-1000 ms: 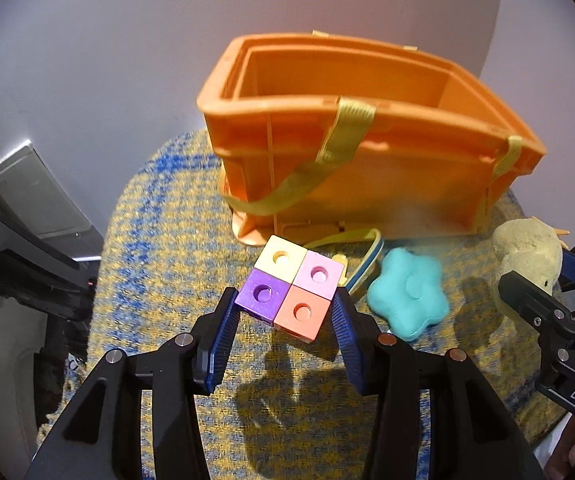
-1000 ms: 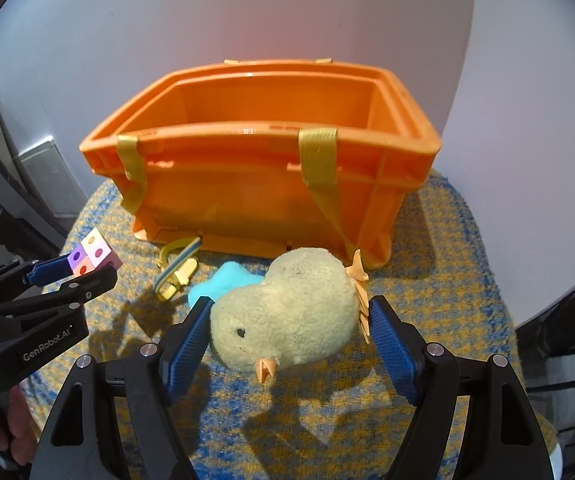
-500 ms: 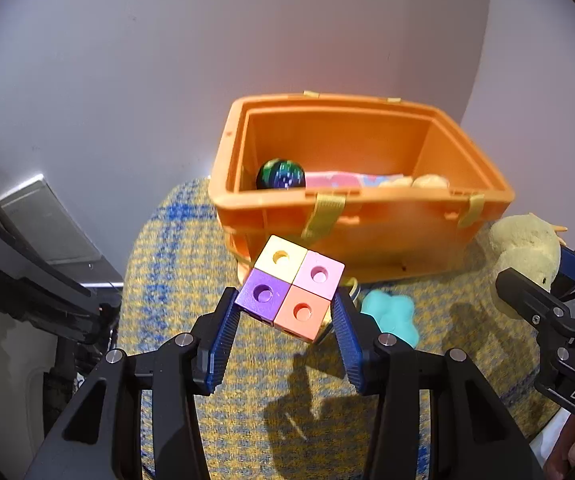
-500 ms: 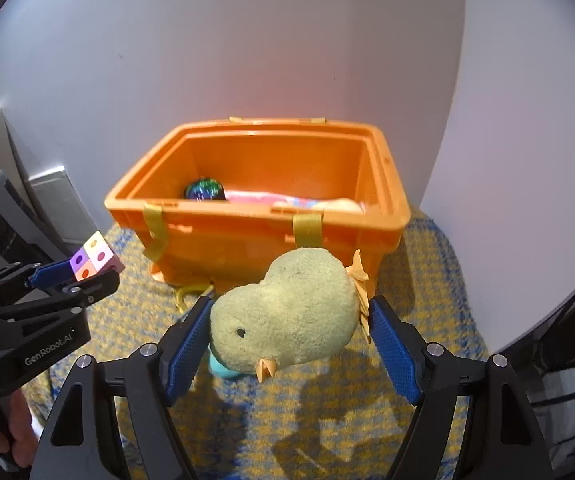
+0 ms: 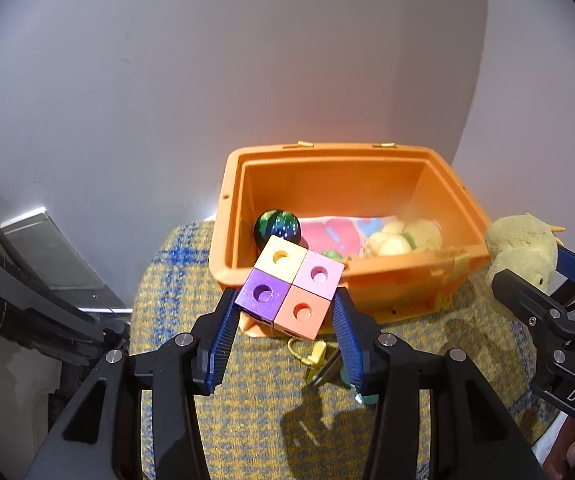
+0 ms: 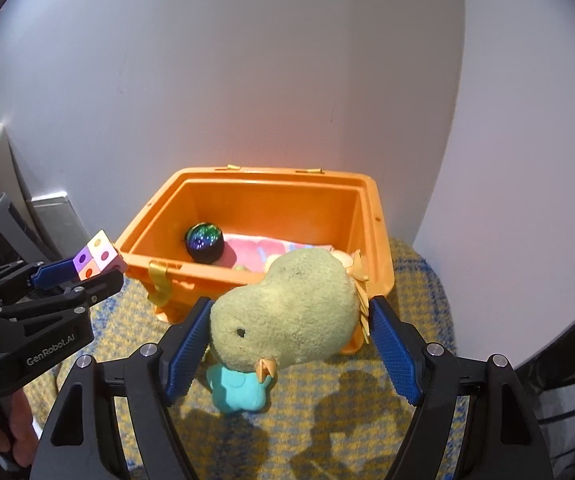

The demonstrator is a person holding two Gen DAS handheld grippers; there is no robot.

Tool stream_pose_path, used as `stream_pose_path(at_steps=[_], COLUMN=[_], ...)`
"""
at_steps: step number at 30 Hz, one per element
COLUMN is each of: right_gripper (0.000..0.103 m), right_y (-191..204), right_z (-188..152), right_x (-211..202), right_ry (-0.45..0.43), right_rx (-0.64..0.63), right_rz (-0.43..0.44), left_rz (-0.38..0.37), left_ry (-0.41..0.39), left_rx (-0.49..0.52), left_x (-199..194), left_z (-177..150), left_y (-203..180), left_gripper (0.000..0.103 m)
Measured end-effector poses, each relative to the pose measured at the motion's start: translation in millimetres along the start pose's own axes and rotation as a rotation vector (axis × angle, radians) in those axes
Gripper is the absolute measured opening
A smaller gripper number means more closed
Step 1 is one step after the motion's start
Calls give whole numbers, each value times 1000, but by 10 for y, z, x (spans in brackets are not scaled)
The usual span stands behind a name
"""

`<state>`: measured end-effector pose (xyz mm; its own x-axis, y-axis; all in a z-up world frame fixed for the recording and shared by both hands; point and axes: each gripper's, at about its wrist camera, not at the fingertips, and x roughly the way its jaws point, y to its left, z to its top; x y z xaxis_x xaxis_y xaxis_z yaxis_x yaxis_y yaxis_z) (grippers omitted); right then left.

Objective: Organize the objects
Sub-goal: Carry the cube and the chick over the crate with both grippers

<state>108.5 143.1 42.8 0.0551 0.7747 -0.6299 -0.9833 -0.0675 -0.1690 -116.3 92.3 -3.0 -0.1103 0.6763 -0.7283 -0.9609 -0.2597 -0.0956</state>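
My left gripper (image 5: 285, 322) is shut on a four-colour cube block (image 5: 291, 290) and holds it in the air just in front of the orange bin's (image 5: 347, 280) near-left rim. My right gripper (image 6: 287, 340) is shut on a yellow plush chick (image 6: 287, 314), held above the cloth in front of the bin (image 6: 375, 240). The block (image 6: 97, 256) and left gripper (image 6: 79, 276) show at the left of the right wrist view. The chick (image 5: 521, 246) shows at the right of the left wrist view. A teal star toy (image 6: 239, 388) lies on the cloth below the chick.
The bin holds a dark glittery ball (image 5: 277, 226), a pink cloth item (image 5: 333, 236) and pale plush pieces (image 5: 403, 238). A yellow clip on a strap (image 5: 315, 354) lies on the yellow-blue checked cloth (image 5: 247, 420). A white wall stands behind.
Both grippers have risen with their toys, so the bin's inside now shows from above. The teal star stays on the cloth.
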Motion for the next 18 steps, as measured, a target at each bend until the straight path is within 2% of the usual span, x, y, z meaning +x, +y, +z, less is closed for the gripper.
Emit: stream_pose_path(at_steps=[18], right_gripper=[77], right_y=[-105], right_z=[457], right_x=[349], right_ry=[-22], right_rx=[0], right_rz=[4], left_rz=[-4], left_ry=[-6], left_rx=[10], left_x=[355], left_z=[514], left_y=[6], left_gripper=[46])
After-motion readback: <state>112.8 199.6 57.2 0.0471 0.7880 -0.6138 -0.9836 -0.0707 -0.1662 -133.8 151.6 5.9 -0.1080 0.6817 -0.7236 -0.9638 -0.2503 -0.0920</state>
